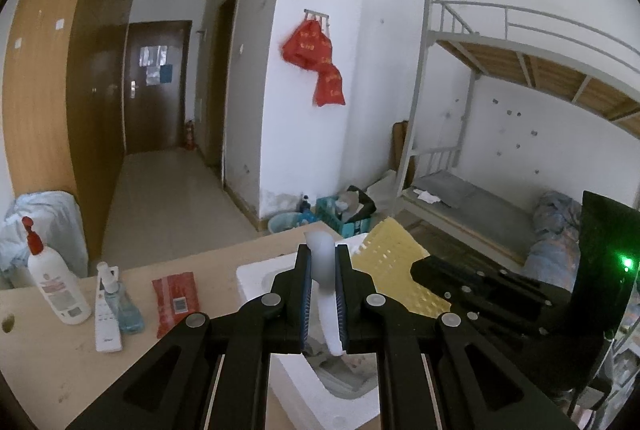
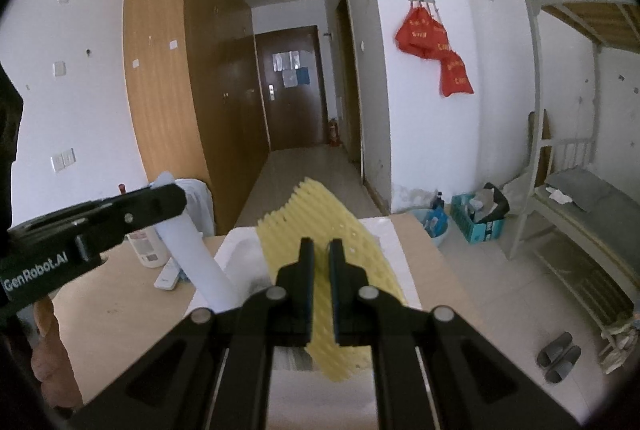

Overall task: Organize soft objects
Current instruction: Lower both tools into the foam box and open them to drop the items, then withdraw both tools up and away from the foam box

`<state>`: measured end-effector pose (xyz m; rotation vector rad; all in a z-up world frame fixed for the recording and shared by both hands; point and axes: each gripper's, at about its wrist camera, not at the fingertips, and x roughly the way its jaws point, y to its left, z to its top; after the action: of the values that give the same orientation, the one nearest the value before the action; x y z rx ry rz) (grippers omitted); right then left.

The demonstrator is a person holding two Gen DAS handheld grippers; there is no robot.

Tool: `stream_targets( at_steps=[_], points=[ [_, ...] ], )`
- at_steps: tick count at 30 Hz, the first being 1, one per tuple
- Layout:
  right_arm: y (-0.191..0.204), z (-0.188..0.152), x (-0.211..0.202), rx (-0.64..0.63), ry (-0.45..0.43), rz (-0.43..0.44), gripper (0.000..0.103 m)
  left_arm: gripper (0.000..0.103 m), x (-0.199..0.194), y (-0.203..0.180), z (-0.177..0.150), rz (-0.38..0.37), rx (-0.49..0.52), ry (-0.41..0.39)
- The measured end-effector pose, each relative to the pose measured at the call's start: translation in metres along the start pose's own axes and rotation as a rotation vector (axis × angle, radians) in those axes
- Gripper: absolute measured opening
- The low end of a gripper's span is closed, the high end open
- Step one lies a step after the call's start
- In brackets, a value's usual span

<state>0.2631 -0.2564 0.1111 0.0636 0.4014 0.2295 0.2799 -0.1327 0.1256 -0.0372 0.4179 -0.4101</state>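
Note:
My left gripper (image 1: 323, 250) is shut on a white foam sheet (image 1: 322, 270) and holds it above a white styrofoam box (image 1: 298, 382) on the wooden table. My right gripper (image 2: 321, 244) is shut on a yellow foam net (image 2: 320, 218), held above the same box (image 2: 384, 230). In the right wrist view the left gripper (image 2: 172, 197) reaches in from the left with the white foam sheet (image 2: 196, 262) hanging from it. In the left wrist view the right gripper (image 1: 416, 266) comes from the right, holding the yellow net (image 1: 394, 262).
On the table (image 1: 48, 362) to the left stand a lotion pump bottle (image 1: 56, 282), a small blue spray bottle (image 1: 120, 298), a white remote (image 1: 106, 322) and a red packet (image 1: 176, 298). A bunk bed (image 1: 480, 197) stands to the right; a crate (image 1: 344, 213) and basin sit on the floor beyond.

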Motion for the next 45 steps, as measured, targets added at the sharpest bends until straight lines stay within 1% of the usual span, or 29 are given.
stream_targets(
  at_steps=[9,10,12,13,14,16,19,20,24,27,29,31,39,45],
  points=[
    [-0.002,0.004,0.01,0.012,0.019,0.019,0.01,0.012,0.008,0.0,0.001,-0.002,0.0,0.014],
    [-0.001,0.004,0.01,0.014,0.017,0.014,0.012,0.012,0.008,0.0,0.001,-0.002,0.0,0.014],
    [-0.001,0.005,0.011,0.015,0.018,0.013,0.024,0.011,0.008,0.001,0.001,-0.002,0.0,0.015],
    [-0.001,0.005,0.011,0.022,0.018,0.018,0.038,0.012,0.008,0.001,0.001,-0.001,-0.001,0.015],
    [-0.002,0.005,0.011,0.029,0.016,0.024,0.05,0.011,0.008,0.0,0.001,0.0,-0.001,0.014],
    [-0.002,0.006,0.009,0.032,0.01,0.017,0.058,0.012,0.008,0.001,0.001,0.003,0.004,0.012],
    [-0.001,0.006,0.009,0.034,0.009,0.014,0.061,0.012,0.007,0.002,-0.001,0.003,0.007,0.011],
    [-0.001,0.005,0.008,0.035,0.01,0.014,0.064,0.012,0.007,0.002,-0.002,0.003,0.008,0.011],
    [0.001,0.006,0.006,0.031,0.005,0.015,0.067,0.012,0.008,0.003,-0.003,0.004,0.007,0.009],
    [0.0,0.007,0.002,0.042,0.0,0.013,0.075,0.012,0.007,0.003,-0.003,0.0,0.006,0.011],
    [-0.002,0.007,-0.003,0.052,-0.014,0.006,0.084,0.012,0.007,0.002,-0.003,-0.003,0.006,0.012],
    [-0.005,0.008,-0.007,0.056,-0.026,-0.011,0.091,0.011,0.007,0.0,-0.003,-0.006,0.006,0.013],
    [-0.016,0.007,-0.027,0.055,-0.047,-0.071,0.092,0.012,0.009,-0.019,-0.003,-0.036,0.029,0.012],
    [-0.035,0.001,-0.045,0.087,-0.066,-0.128,0.092,0.012,0.02,-0.035,-0.005,-0.073,0.038,0.032]
  ],
)
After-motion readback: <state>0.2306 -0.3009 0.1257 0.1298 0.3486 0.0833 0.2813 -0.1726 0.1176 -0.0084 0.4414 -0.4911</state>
